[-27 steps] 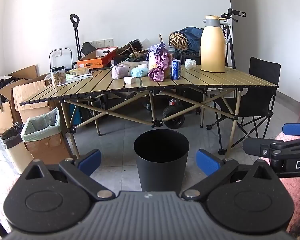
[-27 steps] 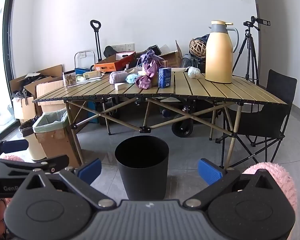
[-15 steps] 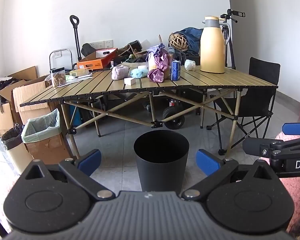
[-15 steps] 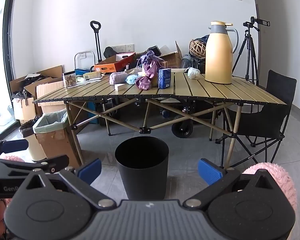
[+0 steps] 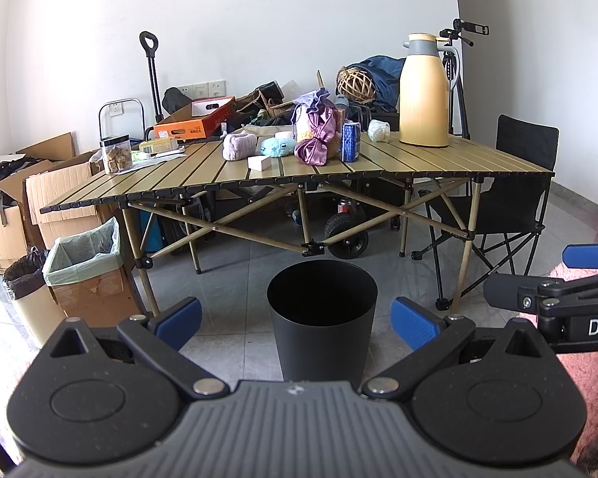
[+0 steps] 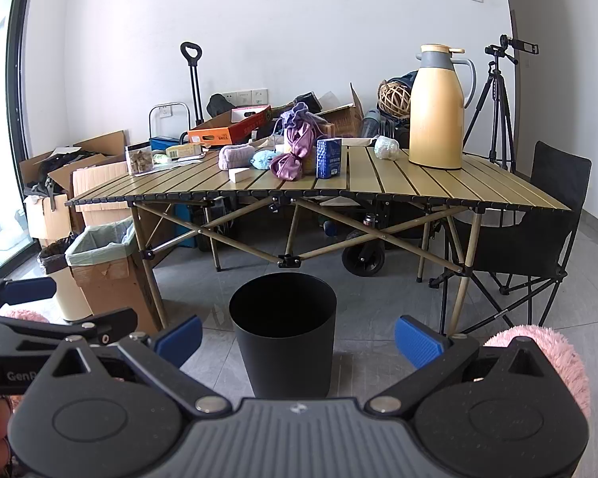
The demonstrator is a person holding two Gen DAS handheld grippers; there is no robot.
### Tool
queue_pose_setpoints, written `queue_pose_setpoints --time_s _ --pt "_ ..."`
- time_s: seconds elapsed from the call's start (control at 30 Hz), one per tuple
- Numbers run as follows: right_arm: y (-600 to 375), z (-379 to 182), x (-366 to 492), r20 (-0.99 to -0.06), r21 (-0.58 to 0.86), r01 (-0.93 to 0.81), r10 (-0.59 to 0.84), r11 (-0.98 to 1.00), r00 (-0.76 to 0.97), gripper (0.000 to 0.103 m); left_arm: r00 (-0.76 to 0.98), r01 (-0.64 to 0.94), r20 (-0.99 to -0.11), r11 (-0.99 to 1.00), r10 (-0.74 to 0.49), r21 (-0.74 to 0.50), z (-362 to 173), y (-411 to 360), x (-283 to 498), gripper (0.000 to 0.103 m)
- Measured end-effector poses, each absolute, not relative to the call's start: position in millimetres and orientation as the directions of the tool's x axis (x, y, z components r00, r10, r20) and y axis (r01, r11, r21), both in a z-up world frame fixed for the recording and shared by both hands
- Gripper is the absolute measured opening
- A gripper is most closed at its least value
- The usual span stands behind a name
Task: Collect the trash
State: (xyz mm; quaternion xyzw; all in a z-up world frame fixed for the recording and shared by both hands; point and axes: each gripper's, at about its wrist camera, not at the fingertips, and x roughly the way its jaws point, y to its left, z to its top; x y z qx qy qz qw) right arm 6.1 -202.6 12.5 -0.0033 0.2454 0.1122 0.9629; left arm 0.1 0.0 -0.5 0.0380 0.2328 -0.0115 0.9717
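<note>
Two grippers hanging wide apart and empty, facing a black bin and a cluttered table

Both the left gripper (image 5: 296,323) and the right gripper (image 6: 298,340) are pointing slightly downward with blue pads spread, pinching nothing. Nearest ahead, the black bin (image 5: 322,320) is standing on the floor directly in front of both, open and upright. Beyond and above it, the table (image 5: 438,163) is carrying the likely trash: a small white box (image 5: 258,162), a blue carton (image 6: 328,158) standing upright, and a crumpled white wad (image 6: 386,146), all well out of reach and roughly centred, so neither hand looks clearly nearer. Partial lettering "DA" and "Gen" is showing on the tools.
</note>
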Motion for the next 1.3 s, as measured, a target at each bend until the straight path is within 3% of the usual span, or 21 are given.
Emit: queue_pose_setpoints --time_s 1.3 --pt "-203.1 18.3 7.2 -0.468 0.047 -0.216 0.212 0.975 0.858 0.103 0.894 0.04 -0.447 0.997 -0.004 0.07 -0.7 -0.5 -0.2 0.103"
